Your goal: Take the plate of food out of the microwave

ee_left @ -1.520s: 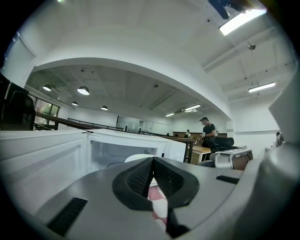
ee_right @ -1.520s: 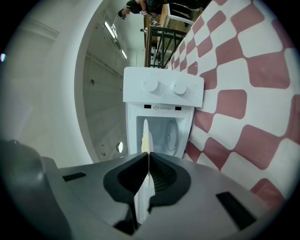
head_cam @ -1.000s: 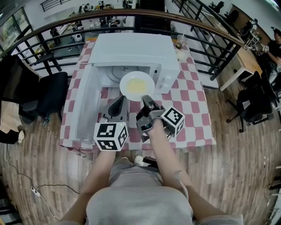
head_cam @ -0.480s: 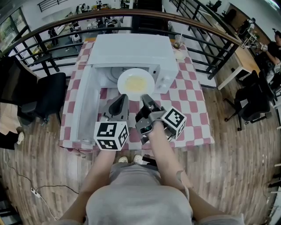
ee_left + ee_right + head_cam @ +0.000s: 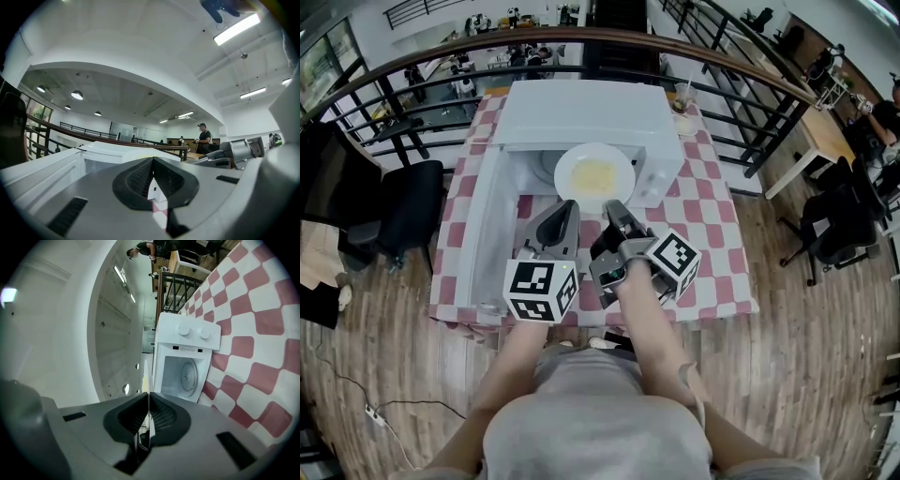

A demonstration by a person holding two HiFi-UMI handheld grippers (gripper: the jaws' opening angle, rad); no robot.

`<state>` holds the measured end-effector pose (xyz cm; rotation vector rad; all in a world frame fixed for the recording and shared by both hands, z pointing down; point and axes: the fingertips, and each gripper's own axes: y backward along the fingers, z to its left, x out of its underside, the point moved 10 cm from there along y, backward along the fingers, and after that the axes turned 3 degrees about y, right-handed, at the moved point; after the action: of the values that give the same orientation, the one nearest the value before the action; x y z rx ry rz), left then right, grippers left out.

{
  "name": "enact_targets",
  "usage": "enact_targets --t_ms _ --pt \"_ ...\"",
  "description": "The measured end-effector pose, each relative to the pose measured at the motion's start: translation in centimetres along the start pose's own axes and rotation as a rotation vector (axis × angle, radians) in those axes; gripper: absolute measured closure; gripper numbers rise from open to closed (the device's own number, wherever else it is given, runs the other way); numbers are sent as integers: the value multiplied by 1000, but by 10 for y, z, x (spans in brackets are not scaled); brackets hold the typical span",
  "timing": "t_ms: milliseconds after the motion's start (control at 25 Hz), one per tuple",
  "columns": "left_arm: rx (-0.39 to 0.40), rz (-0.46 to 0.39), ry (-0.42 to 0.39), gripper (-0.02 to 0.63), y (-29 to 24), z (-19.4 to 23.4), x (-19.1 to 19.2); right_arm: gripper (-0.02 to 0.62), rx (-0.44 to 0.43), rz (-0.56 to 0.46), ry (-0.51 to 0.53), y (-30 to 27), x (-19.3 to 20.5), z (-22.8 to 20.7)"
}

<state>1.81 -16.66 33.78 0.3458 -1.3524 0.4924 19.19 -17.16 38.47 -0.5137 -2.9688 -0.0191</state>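
Table [image 5: 712, 234], covered in red-and-white checks, bearing the rest. Microwave [image 5: 581, 112], white, at the far side; door [image 5: 487, 234] swung open to the left; turntable [image 5: 187, 376] inside bare. Plate [image 5: 570, 164], white, with yellow food [image 5: 595, 175], held off the table just before the open cavity. Right gripper [image 5: 612, 208], jaws clamped on the plate's near rim. Left gripper [image 5: 567, 208], beside it, jaws closed together, nothing between them

Checked table [image 5: 712, 234] is sitting on wood floor [image 5: 806, 375]. A curved railing [image 5: 422, 58] is sweeping behind it, a black chair [image 5: 408, 202] is waiting left of it, and strip lights [image 5: 236, 29] are glowing above it.
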Motion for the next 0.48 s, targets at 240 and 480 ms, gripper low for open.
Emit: enact_targets --t_ms 240,480 --pt "7 -23 -2 603 -6 3 -5 565 -1 -24 21 -5 -2 8" --pt "18 -40 -10 603 -11 4 -11 565 -20 -33 28 -11 -4 15"
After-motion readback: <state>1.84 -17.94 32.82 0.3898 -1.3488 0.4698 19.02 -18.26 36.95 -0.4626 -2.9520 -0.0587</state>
